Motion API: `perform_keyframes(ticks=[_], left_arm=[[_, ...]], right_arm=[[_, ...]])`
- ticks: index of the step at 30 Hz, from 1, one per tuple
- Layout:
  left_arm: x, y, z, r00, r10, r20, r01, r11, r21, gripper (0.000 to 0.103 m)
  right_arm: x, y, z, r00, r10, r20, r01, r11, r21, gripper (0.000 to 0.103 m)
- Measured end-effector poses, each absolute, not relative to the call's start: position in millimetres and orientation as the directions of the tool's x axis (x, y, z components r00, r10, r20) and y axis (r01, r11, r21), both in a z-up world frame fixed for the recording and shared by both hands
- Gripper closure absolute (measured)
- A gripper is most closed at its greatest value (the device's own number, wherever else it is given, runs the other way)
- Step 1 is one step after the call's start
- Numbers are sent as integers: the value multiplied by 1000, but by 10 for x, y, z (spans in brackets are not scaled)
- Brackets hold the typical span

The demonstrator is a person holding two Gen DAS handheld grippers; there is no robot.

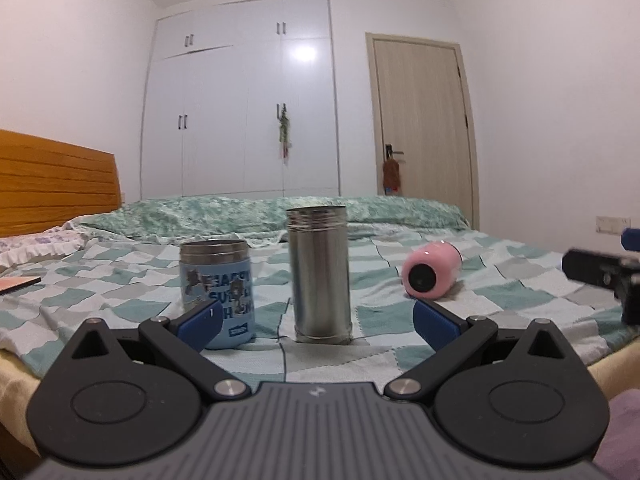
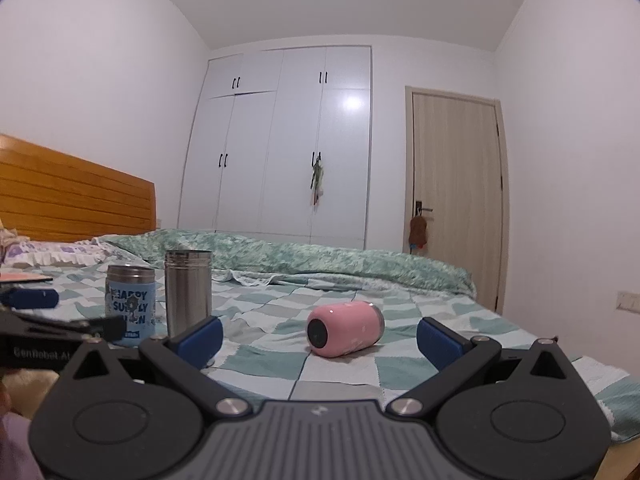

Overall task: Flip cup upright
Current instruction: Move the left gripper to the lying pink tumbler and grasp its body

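Right tool (image 2: 319,332) agape before toppled pink cup (image 2: 345,329)

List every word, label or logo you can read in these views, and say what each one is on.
"GenRobot AI", last letters cut off: on the black body of the left gripper, seen from the right wrist view.
"HAPPY", then what looks like "SUPPLY", partly hidden by a cartoon figure: on the blue cup.
The blue cup's third line and small bottom label: too blurred to read.
Small white logo mark, no letters: on the right gripper.

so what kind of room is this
A bedroom, most likely: the cups sit on a bed with a checked cover and a wooden headboard, facing a white built-in wardrobe beside a closed door.
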State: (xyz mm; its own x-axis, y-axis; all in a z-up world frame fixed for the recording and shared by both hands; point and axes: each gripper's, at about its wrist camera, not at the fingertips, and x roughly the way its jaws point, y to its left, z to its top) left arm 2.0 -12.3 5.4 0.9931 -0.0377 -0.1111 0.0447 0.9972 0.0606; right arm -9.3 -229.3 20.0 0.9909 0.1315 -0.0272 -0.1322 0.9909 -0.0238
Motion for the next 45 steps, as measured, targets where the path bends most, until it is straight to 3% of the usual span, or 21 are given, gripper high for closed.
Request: perform_keyframes(ticks=[10,21,37,45], left_arm=[[418,-513,308,981,-133,-139,150,981,121,0],[1363,-1301,502,959,-169,-229,215,958,193,0],[2875,-2142,389,891,-50,-451,221,916,336,0],[3430,-2291,162,827,-7,-562,246,903,351,0]], right_arm=[[291,-2715,401,995,93,-26,-94,994,-48,0],[1060,-3258,579,996,65,-68,-71,994,-88,0],[2367,-3812,506,970,74,-232,-101,989,-111,0],[2779,-3881,363,946,129,-296,-164,982,-97,0]])
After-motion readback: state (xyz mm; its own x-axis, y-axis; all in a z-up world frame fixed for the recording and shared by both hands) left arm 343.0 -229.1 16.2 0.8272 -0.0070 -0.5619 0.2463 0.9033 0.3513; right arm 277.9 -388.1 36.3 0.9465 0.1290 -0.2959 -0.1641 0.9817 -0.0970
